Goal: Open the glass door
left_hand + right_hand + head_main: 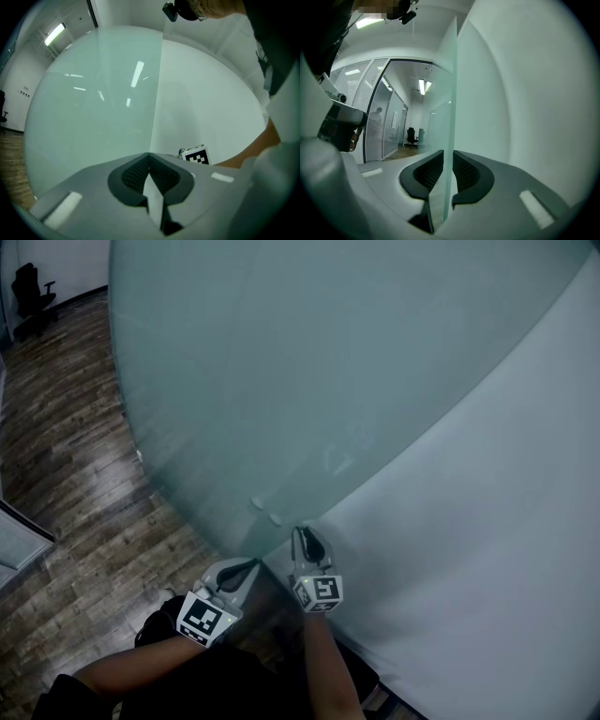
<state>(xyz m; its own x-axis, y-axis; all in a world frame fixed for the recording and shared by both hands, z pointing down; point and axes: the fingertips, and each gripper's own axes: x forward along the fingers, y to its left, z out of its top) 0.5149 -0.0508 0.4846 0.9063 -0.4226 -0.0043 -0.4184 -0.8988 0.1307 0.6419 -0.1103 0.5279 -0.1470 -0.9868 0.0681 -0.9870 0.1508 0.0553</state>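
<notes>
Frosted glass door (281, 381), seen edge-on from the R gripper (448, 161): its free vertical edge runs straight up btwn the two dark ribbed pads, which appear to press on both faces, i.e. clamped on the pane. The L gripper (149, 157) sits just beside it to the left, jaws together w/ nothing held, tips pointing at the frosted face near that same edge; whether they touch the glass can't be told.

A white wall (487, 521) is to the right of the R gripper. To the left of the pane, a corridor w/ wood floor (75, 427) and, well apart at the far end, an office chair (33, 296).

Status, as judged: the hold on the door edge looks taken, so approach and grasp are done. How far the pane has swung isn't clear from these views. Still left: drawing the edge round to open the door, then letting go
</notes>
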